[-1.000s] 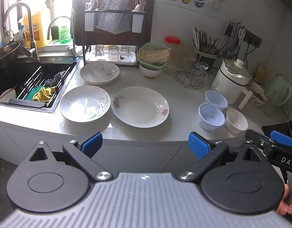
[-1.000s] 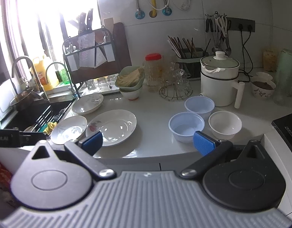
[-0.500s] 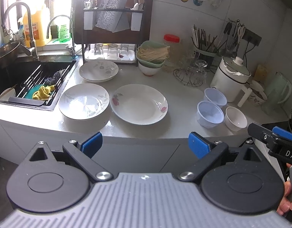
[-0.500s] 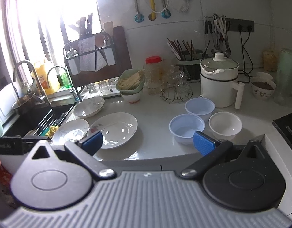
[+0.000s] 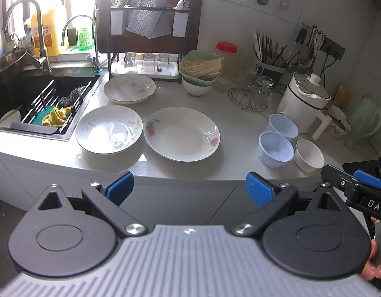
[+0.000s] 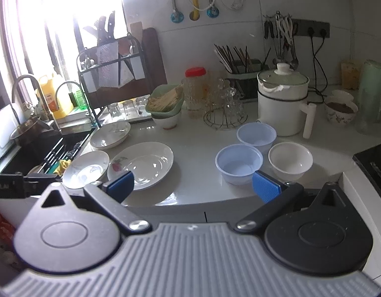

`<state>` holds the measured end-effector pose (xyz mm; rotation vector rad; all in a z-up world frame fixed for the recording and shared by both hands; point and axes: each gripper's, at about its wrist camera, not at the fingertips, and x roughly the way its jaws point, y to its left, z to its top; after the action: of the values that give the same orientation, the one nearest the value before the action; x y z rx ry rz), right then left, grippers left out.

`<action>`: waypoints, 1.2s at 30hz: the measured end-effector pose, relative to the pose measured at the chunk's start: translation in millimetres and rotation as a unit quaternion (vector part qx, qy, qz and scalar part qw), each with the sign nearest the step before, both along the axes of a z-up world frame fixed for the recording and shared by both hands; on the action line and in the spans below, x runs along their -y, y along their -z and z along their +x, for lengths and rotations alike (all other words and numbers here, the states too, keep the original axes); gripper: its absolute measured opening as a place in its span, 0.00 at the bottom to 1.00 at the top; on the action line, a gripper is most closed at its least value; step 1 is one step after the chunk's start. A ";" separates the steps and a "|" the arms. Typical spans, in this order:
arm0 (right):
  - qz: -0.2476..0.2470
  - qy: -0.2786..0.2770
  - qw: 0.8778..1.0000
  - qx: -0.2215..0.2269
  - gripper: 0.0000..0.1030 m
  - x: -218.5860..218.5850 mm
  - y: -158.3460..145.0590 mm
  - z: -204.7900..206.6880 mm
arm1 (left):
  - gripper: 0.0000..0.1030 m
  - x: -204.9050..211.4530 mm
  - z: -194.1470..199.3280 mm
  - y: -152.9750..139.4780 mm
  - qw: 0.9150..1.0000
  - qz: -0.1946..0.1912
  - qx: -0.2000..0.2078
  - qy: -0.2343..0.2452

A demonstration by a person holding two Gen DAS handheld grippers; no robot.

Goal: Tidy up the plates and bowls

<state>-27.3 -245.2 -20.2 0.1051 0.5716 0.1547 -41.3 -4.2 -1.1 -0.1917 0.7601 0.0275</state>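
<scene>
Three white plates lie on the counter: a large flowered plate, a leaf-patterned plate to its left, and a deeper plate behind. To the right stand two pale blue bowls and a white bowl. The plates and bowls also show in the right wrist view: the flowered plate, a blue bowl, the white bowl. My left gripper is open and empty, in front of the counter edge. My right gripper is open and empty, also short of the counter.
A sink with a drain rack and yellow cloth lies at the left. A dish rack, a green bowl of noodles, a wire glass stand, a white electric pot and a chopstick holder line the back.
Both grippers have drifted slightly back and up from the counter. Both stay open. Nothing on the counter has moved.
</scene>
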 end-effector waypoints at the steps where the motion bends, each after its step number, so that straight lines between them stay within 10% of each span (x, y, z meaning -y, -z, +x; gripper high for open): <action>1: 0.003 -0.001 1.000 0.001 1.00 0.0 0.1 -0.4 | 0.96 -1.9 1.2 0.1 1.000 -0.003 -0.001 0.000; 36: 0.002 -0.018 0.998 -0.056 1.00 -125.7 32.5 120.5 | 0.96 -144.3 187.9 55.8 0.997 -0.013 -0.070 0.042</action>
<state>93.2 -119.5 -52.8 0.1071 0.6850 0.1864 146.6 140.2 -57.0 -0.1834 0.9083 -0.0495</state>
